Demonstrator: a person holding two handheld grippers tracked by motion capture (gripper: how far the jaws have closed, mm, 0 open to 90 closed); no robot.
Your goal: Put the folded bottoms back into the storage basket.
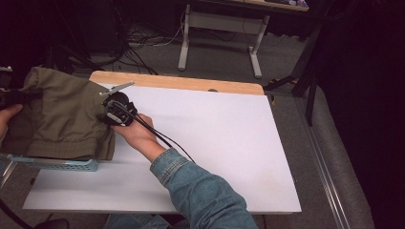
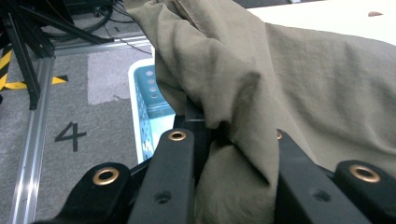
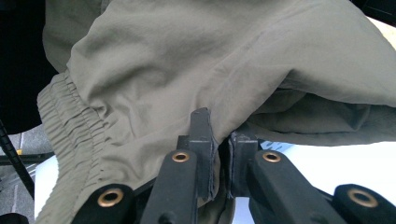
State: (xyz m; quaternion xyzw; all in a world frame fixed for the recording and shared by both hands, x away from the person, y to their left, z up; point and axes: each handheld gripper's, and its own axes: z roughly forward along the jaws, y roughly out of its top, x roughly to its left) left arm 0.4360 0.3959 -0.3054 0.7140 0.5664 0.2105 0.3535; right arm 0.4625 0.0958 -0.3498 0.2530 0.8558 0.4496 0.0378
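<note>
at the far left edge of the high view a hand (image 1: 8, 114) comes in beside the olive-green garment (image 1: 62, 114), which lies bunched over a light blue perforated basket (image 1: 62, 164) at the table's left side. in the left gripper view the left gripper (image 2: 219, 140) has its two black jaws drawn close together with a fold of the garment (image 2: 289, 88) nipped between them; cloth drapes over the right-hand jaw and hides its tip, and the basket's blue wall (image 2: 142, 102) shows just behind the left-hand one, with grey floor beyond. moving right, the garment spills off the basket onto the white table top (image 1: 224, 138), its elastic waistband lying along the basket's near rim. there the right gripper (image 1: 106, 110), held in a hand with a denim sleeve (image 1: 200, 191), meets the garment's right edge. in the right gripper view the right gripper (image 3: 219, 135) has its pads nearly pressed together, pinching a thin layer of the garment (image 3: 187, 60) near the gathered waistband (image 3: 70, 126), the white table showing beneath.
</note>
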